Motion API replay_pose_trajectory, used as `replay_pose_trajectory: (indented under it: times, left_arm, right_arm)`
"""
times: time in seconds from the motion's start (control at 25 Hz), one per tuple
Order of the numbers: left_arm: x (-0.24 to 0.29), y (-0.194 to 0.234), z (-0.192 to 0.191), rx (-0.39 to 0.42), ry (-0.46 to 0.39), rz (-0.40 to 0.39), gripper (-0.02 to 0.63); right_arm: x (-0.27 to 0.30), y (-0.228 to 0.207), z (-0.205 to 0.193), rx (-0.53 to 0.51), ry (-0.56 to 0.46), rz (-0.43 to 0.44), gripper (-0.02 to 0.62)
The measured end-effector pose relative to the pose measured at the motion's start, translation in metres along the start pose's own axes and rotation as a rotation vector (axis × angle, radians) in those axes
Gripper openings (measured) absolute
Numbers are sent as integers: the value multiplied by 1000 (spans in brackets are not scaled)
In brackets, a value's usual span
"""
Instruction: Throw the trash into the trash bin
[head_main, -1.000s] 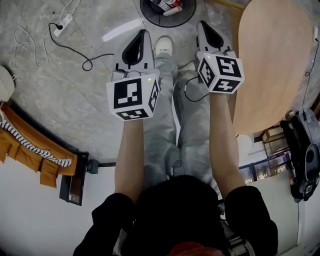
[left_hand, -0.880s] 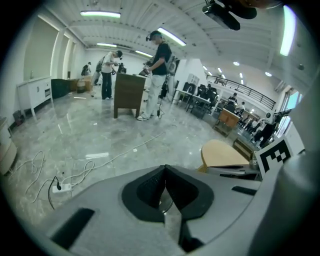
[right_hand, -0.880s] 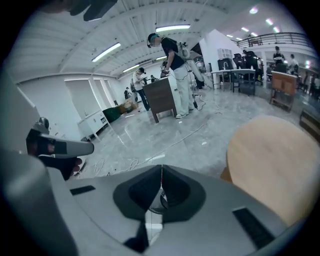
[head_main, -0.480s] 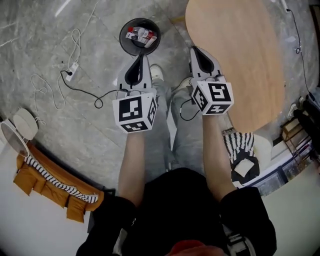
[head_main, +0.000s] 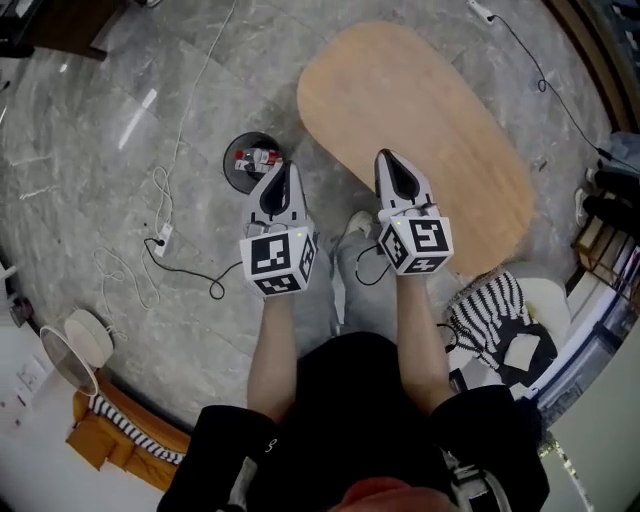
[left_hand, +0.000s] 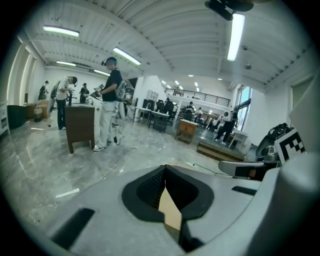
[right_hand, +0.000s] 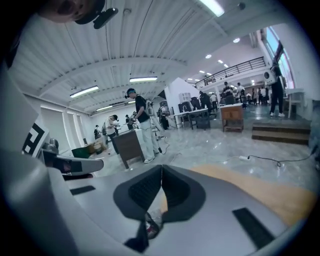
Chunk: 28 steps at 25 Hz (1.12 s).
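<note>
Left gripper (left_hand: 164, 170) and right gripper (right_hand: 161, 168) were each pressed together on nothing; trash (head_main: 258, 158) already lay in the bin (head_main: 230, 166) beside the table (head_main: 430, 130); it looked light, crumply, best pinched by a loose edge.

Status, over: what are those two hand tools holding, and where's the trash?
Left gripper shut, empty; right gripper the same. Trash sits in the trash bin. Nothing blocking.

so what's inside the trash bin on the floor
Red and white trash pieces lie in the black trash bin, too small to identify. The left hand-held gripper covers the bin's right edge, so anything there is hidden.
</note>
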<state>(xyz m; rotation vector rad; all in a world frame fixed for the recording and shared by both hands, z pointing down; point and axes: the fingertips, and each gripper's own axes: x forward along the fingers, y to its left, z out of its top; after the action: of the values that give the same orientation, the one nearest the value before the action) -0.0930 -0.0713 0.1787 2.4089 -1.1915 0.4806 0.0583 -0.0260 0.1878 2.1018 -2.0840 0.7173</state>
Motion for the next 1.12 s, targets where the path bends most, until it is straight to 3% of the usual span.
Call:
replay_pose_trajectory:
  times: [0.36,0.64,1.12]
  left_arm:
    - [11,-122,72,104,-78,-185,5]
    - [12,-225,118,187,-146,-359,5]
    - [-31,-373,180,292,-279,-633,5]
  right_arm:
    - [-97,-89,87,28,-184,-209,12]
    - [-184,-147,132,58,-314,-399,12]
    - [-315,-191,196,19,-489,-595,12]
